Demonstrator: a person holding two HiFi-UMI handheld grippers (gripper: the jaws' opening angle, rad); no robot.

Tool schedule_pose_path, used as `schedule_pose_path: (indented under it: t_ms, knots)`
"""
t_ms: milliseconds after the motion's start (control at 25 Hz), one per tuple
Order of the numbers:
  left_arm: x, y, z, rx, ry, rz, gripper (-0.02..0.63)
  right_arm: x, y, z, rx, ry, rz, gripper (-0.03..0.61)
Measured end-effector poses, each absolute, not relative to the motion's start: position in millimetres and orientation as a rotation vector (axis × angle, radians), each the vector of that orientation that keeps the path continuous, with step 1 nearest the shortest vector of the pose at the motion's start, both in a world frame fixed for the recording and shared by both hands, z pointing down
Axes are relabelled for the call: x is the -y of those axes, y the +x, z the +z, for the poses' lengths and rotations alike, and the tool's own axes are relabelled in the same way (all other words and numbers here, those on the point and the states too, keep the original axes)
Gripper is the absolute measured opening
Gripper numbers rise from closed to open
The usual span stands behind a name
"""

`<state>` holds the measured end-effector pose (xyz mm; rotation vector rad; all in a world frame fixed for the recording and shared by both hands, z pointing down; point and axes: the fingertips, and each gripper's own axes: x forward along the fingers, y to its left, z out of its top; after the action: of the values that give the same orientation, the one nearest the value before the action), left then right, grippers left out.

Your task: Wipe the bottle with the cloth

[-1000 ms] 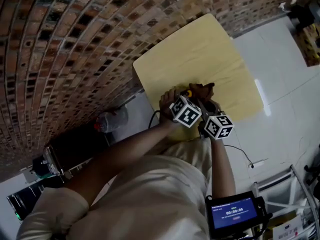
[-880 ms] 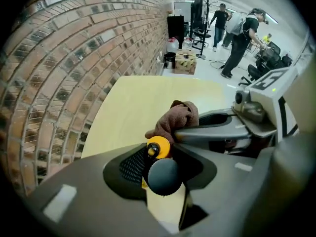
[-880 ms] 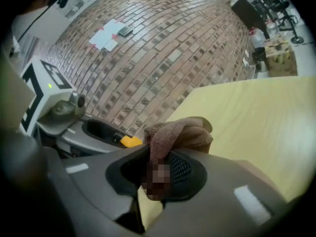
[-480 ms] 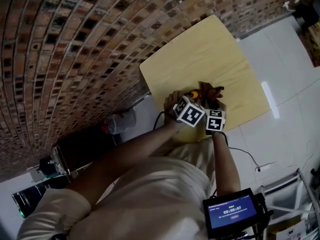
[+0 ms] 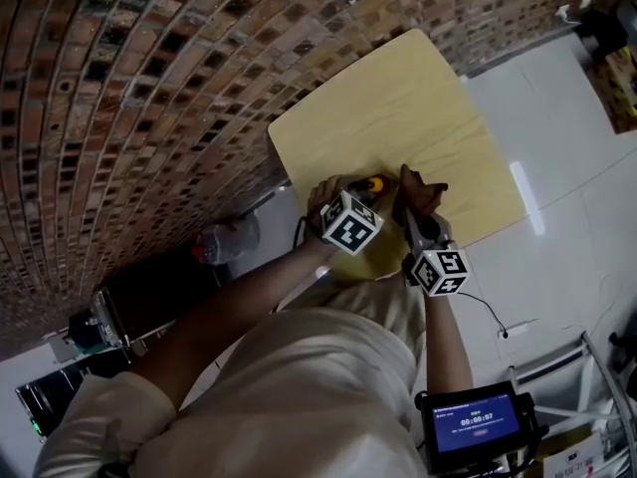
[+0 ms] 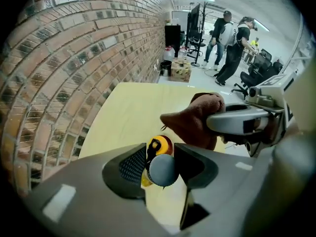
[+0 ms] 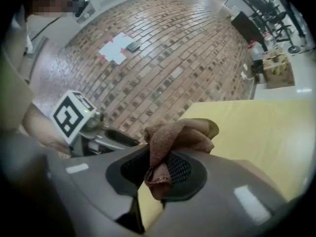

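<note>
Loosening: fingers of the left gripper (image 6: 162, 165) have just been opening around the grey-capped yellow bottle (image 6: 158, 146); the right gripper (image 7: 158, 170) clamps the brown cloth (image 7: 178, 134).

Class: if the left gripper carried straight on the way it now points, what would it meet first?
The bottle: it sits between the jaws of the left gripper, which have just been opening, and appear not to press it. Beyond it, probably the yellow table.
</note>
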<state>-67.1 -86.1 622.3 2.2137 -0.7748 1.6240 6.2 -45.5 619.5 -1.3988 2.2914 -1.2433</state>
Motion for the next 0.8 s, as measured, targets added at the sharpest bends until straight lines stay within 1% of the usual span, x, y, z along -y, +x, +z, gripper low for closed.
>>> schedule_pose_path:
  t_ms: [160,360,480,560,680,800]
  knots:
    - [84,-67,622,0.757,2.209,1.628,0.195,41,-41,608,-2.565,-1.215,-1.152,0.067]
    - [85,-64,628,0.744,2.203,1.671,0.189,58,-50,648,-2.652,-1.283,-1.202,0.066]
    - [89,-64,627,0.786,2.172,1.632,0.189,65,-52,671,-2.703,-1.364,-1.225,0.066]
    - [94,-66,626,0.812,2.148,1.593,0.190,68,-47,695,-2.703,-1.479,-1.304,0.066]
    - [97,-67,625,0.820,2.126,1.597,0.190,67,-36,741,-2.651,-1.619,-1.535,0.066]
    - [97,-71,628,0.873,2.053,1.612,0.196,73,-25,742,-2.523,-1.644,-1.611,0.067]
